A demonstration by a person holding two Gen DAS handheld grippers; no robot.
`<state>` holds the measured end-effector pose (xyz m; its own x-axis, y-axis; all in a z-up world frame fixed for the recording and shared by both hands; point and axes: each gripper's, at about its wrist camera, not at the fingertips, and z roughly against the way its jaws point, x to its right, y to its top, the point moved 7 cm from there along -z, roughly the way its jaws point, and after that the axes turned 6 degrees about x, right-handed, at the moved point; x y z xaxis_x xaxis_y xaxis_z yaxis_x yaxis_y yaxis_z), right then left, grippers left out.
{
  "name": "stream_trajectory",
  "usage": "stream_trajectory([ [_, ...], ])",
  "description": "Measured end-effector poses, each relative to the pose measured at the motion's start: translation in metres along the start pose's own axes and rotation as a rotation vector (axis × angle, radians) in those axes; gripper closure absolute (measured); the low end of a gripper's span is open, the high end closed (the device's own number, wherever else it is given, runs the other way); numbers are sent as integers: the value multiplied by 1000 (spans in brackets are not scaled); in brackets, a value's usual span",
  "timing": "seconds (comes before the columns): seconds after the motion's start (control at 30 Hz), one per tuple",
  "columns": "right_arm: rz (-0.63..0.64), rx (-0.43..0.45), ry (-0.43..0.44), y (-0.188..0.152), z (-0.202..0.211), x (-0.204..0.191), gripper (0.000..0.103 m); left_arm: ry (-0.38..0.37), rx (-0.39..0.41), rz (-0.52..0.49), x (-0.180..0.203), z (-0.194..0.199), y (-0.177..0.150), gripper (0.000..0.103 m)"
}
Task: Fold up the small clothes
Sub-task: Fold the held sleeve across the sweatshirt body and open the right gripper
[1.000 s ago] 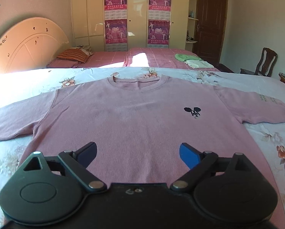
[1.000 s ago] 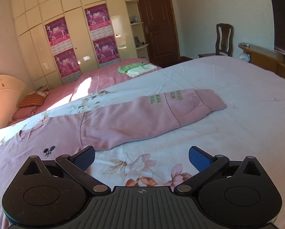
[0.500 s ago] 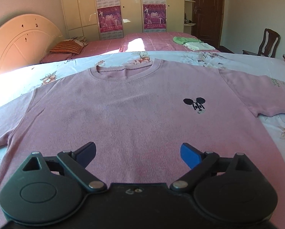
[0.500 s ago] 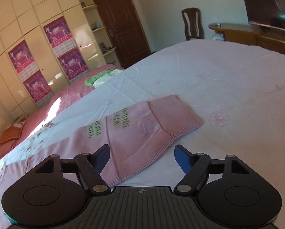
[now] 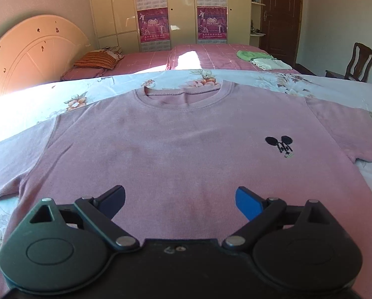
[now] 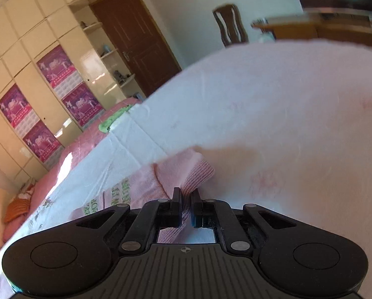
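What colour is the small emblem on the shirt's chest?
Black, on the pink shirt; the emblem shows best in the left wrist view.

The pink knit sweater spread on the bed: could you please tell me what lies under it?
Under the pink knit sweater lies the floral white bedsheet, showing around its collar and sleeves. Whatever is beneath its body is covered. The right gripper pinches the sleeve cuff.

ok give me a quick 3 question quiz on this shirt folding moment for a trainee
1. True or false: the left tool is shut on the pink shirt.
2. Which part of the shirt is the right tool shut on? A collar, B sleeve cuff, C hem.
3. Fill in: the black logo sits on the shirt's ____.

Key: 1 false, it is open above the shirt; 2 B; 3 chest.
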<state>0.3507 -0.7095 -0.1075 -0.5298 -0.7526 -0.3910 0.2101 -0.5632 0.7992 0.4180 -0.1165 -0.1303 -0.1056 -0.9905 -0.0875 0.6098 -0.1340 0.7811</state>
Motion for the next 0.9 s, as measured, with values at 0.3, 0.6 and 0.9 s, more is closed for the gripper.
stream_trajectory([
  [0.3,113,-41,-55,3,32,-46,97,-20,-29,11,-61,-2,-12,7],
  [0.6,349,-10,236,-74,115,-232,98,-35,-2,158,-126,-10,-11,10],
  [0.9,555,-106,506,-230,163,-401,98,-9,-5,239,-211,-1,-22,10],
])
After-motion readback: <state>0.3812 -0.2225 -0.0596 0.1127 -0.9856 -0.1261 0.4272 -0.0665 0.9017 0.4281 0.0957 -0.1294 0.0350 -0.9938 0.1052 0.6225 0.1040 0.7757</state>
